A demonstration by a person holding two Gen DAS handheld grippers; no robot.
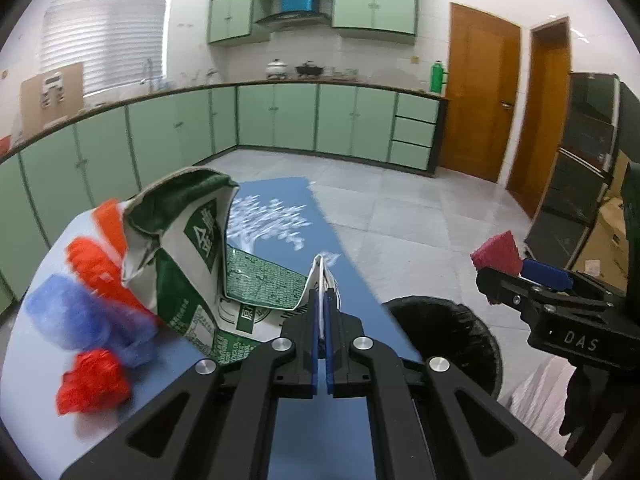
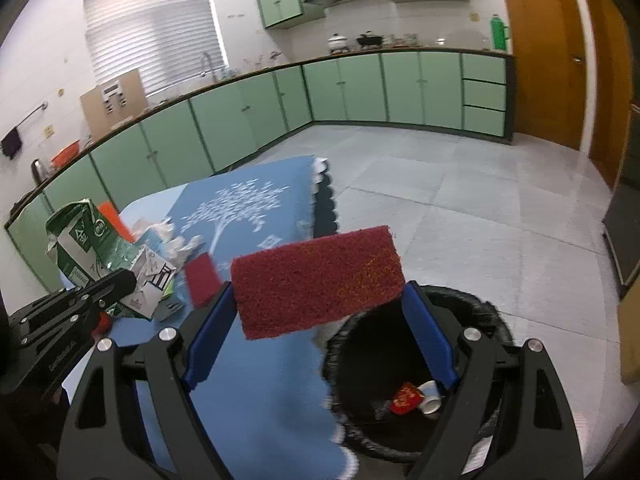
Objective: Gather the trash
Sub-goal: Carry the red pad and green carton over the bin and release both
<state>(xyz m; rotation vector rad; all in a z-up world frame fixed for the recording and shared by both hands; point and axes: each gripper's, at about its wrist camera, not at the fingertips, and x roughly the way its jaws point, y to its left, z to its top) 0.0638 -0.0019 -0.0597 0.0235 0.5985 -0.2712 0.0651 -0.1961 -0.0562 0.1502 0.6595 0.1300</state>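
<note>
My left gripper is shut on the edge of a flattened green and white carton lying on the blue table mat. A taller torn green and white carton stands to its left, also seen in the right wrist view. My right gripper holds a dark red scouring pad between its blue pads, above the mat's edge and the black trash bin. The pad also shows at the right of the left wrist view, over the bin.
Crumpled red, blue and orange bags lie on the table's left. A second red pad and crumpled paper lie on the mat. The bin holds a red wrapper and a white cup. Green cabinets line the walls.
</note>
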